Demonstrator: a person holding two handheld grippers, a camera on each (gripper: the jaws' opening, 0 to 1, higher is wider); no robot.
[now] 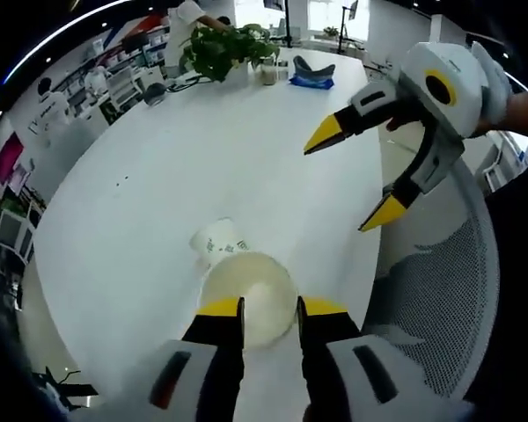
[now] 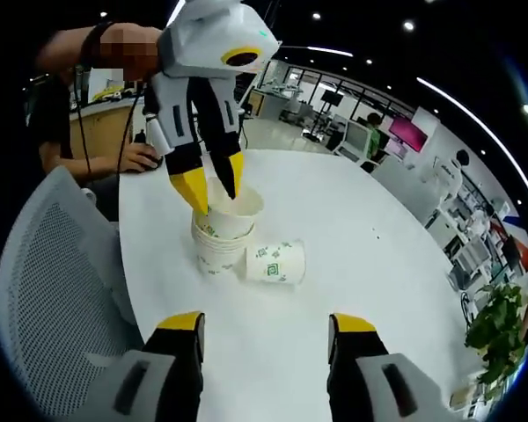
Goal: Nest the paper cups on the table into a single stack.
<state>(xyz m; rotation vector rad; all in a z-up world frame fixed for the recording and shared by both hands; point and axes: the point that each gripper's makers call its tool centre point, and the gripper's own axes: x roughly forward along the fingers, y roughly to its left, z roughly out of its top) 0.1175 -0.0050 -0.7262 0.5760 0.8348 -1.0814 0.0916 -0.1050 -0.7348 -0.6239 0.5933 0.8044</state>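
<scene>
Stack: a short stack of paper cups (image 2: 222, 230) stands upright on the white table (image 2: 370, 264), a few cups nested, pale with a green print. In the left gripper view its open mouth (image 1: 246, 294) sits right above that view's own jaws.
Loose cup: one more paper cup (image 2: 275, 262) lies on its side, touching or just beside the foot of the stack, on the side away from the mesh chair; its mouth faces away from the stack.
Left gripper: the left gripper (image 2: 213, 189) comes down on the stack from above, jaws pinched on the rim of the top cup, one tip inside and one outside.
Right gripper: the right gripper (image 2: 266, 330) hovers clear of the stack with its jaws spread wide and nothing between them; it also shows above the table in the left gripper view (image 1: 361, 176).
Handling: thin paper, I judge, so very light, easily crushed and quick to tip. The lying cup is best taken across its side wall near the rim, with a gentle squeeze, while the stack is held steady.
Surroundings: a grey mesh chair (image 2: 53, 290) stands at the table edge next to the stack; a leafy plant (image 1: 224, 48) sits at the far end of the table from the stack.
</scene>
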